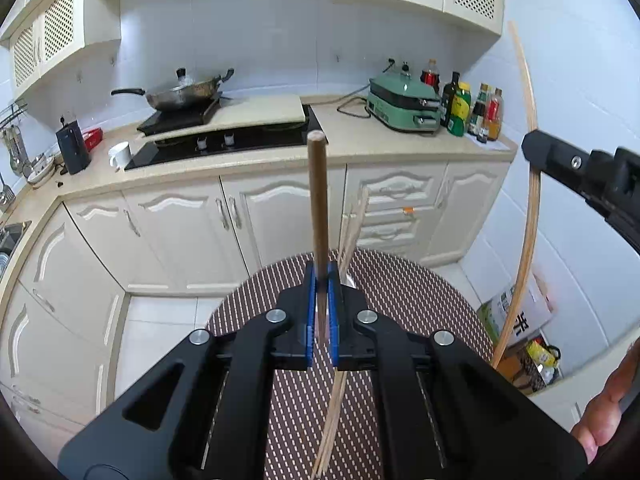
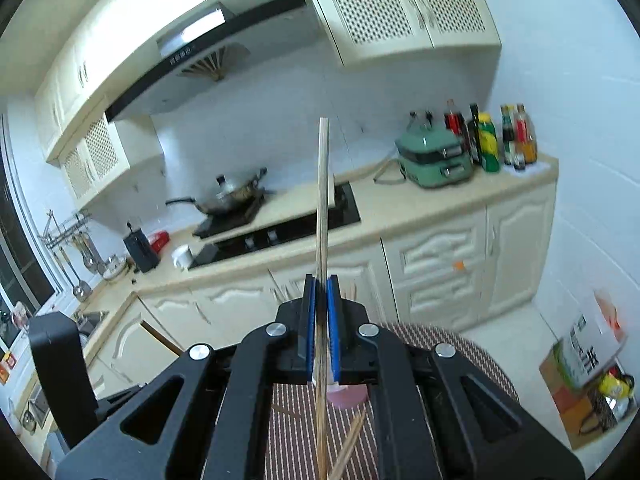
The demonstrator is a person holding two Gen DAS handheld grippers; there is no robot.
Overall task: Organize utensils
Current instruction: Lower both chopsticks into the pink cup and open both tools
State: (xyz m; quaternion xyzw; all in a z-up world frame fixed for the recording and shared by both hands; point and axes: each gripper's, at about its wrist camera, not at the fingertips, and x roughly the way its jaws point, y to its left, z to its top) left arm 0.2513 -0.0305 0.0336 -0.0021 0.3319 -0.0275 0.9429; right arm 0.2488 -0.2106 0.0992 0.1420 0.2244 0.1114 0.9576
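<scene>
- our left gripper point(image 1: 321, 280) has its blue pads pressed together on a dark brown wooden stick point(image 1: 318, 216), gripped low on its shaft so most of its length rises clear above the jaws.
- we judge that low pinch keeps the stick upright and steady while it hangs above the table, ready to be lowered end-first into a holder.
- our right gripper point(image 2: 321, 292) is likewise clamped on a pale bamboo chopstick point(image 2: 322, 216), which stands nearly vertical and runs on below the pads toward the table.
- in the left wrist view the same pale chopstick shows at the right edge, bowed by the lens, with the right gripper's black body across it.
- under both grippers lies the round table with its brown woven mat point(image 1: 400, 304); loose bamboo sticks point(image 1: 332, 432) lie on the mat near its near edge, still to be sorted.
- a pink cup point(image 2: 347, 394) stands on the mat just below the right jaws; it is probably the holder, though we cannot tell what is inside.
- more thin sticks point(image 1: 352, 224) fan upward at the mat's far edge behind the left jaws.
</scene>
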